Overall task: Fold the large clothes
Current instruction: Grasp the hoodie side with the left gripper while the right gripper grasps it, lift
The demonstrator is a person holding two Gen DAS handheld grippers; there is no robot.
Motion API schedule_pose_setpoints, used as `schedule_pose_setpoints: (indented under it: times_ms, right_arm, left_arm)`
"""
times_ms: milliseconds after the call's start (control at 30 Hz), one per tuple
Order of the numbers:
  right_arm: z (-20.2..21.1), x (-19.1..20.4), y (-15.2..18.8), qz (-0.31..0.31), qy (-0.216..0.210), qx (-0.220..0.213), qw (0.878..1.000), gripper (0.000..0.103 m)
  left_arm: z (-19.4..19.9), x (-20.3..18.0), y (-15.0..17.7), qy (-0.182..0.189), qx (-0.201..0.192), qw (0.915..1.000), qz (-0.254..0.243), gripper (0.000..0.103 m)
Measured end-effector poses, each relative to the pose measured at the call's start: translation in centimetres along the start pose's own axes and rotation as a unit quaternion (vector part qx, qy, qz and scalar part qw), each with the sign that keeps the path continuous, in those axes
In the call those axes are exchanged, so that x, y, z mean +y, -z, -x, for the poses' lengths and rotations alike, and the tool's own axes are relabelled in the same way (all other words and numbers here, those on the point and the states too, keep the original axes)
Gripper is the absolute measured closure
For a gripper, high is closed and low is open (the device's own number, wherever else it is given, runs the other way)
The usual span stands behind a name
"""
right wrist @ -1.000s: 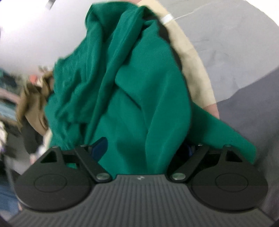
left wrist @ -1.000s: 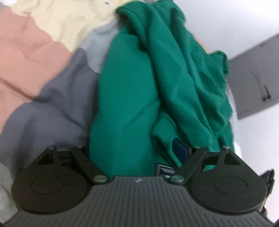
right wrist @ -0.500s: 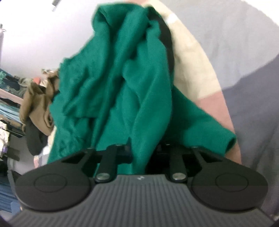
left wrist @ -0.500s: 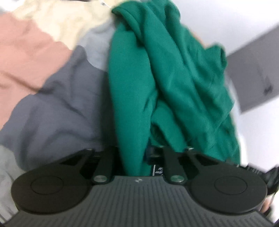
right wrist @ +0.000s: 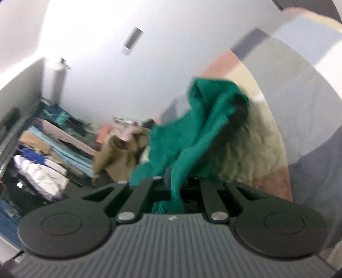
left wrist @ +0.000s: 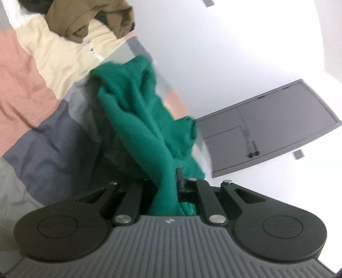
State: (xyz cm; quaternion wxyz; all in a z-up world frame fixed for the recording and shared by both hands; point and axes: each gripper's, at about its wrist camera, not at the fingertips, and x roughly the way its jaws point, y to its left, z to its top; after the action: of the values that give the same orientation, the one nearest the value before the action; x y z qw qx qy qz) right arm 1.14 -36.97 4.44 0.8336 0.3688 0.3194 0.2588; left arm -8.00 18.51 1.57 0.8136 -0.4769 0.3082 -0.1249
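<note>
Both of our tools are clenched on the same green garment. Our left gripper [left wrist: 171,186] pinches a bunched fold of the green garment [left wrist: 139,119], which climbs from the jaws at the bottom centre toward the middle of the frame, above the colour-block bedcover [left wrist: 42,107] on the left. Our right gripper [right wrist: 175,186] likewise clamps the cloth [right wrist: 201,128], which rises to the upper right of centre, blurred. On each tool the arms are drawn in close, with only fabric between them. A brown garment [left wrist: 89,19] lies at the upper left.
</note>
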Motion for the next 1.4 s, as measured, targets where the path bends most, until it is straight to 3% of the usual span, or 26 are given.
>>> schedule_pose_setpoints:
  times_ms: [200,367,533,667,833,1000,1100,1267,1400]
  right_arm:
    - [6.1,2.6,1.2,0.025,-0.035,-0.034,0.999,0.096]
    - [10.5,3.6,3.3,0.018,-0.050,-0.067,0.996,0.096]
    - [10.3,2.2,3.6,-0.001,-0.044,-0.065,0.997,0.096]
    - [7.5,-0.1,2.1,-0.042,-0.024,-0.057,0.997,0.096]
    - [2.8,-1.8,-2.1,-0.072,0.001,-0.058,0.996,0.095]
    - [-4.0,-4.8,-6.7,-0.128,0.063,-0.073,0.987,0.095]
    - [-8.4,-8.2,-8.7,-0.160,0.109,-0.077,0.978,0.095]
    - [-14.4,-13.3,-9.0,-0.180,0.147,-0.059,0.971,0.095]
    - [-17.0,-16.7,-8.7,-0.192,0.141,-0.051,0.970,0.095]
  left_arm:
    - [7.0,-2.4,2.0,0.043,-0.003,0.9990,-0.009,0.094]
    - [11.7,-3.4,5.6,0.077,0.001,0.9969,-0.017,0.094]
    - [12.5,-4.0,6.8,0.072,-0.011,0.9960,-0.051,0.093]
    - [9.0,-2.3,4.8,0.053,-0.020,0.9975,-0.043,0.093]
    - [3.1,-1.4,-0.2,0.048,-0.038,0.9978,-0.026,0.093]
    - [-4.7,-1.5,-5.8,-0.003,-0.069,0.9971,-0.033,0.092]
    - [-9.1,-0.7,-8.9,-0.038,-0.068,0.9961,-0.042,0.092]
    - [-15.6,2.2,-12.5,-0.075,-0.052,0.9943,-0.054,0.092]
    - [-19.4,5.9,-13.8,-0.078,-0.043,0.9950,-0.044,0.091]
